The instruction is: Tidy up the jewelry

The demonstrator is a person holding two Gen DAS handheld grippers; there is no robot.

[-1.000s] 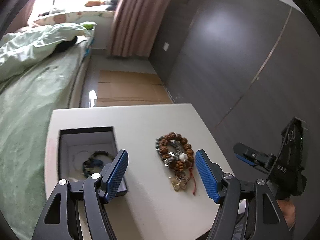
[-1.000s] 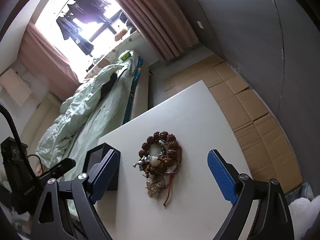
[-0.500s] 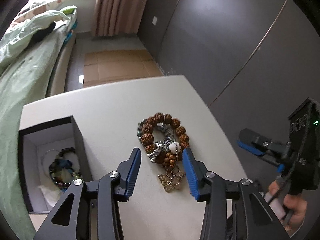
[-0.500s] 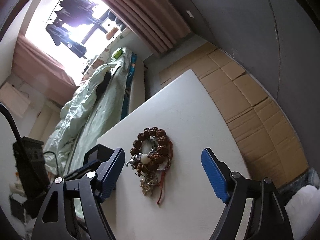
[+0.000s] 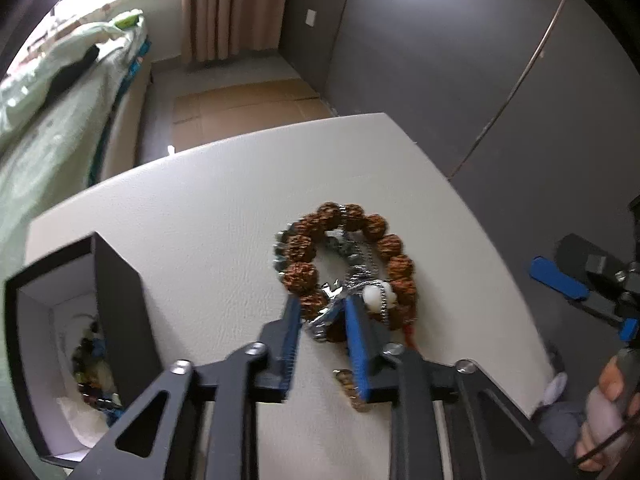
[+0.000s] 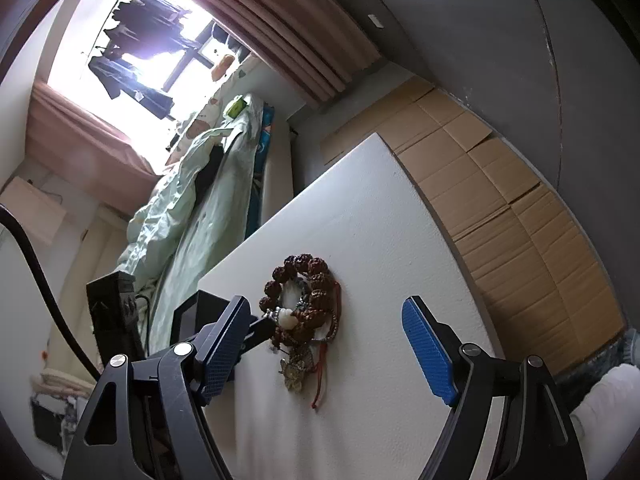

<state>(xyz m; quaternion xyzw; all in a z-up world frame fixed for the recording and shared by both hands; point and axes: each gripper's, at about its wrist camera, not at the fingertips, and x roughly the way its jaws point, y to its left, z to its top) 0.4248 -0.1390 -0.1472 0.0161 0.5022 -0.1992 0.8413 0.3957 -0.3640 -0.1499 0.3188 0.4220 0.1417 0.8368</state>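
In black box [image 5: 116, 304]: seemingly beaded bracelets [image 5: 90, 364]

Daylight comes from the window [image 6: 132, 40], which is burnt out to white glare, so the room is soft and a little dim. My pictures bend strongly at the dark round edges, and the near parts look slightly blurred.
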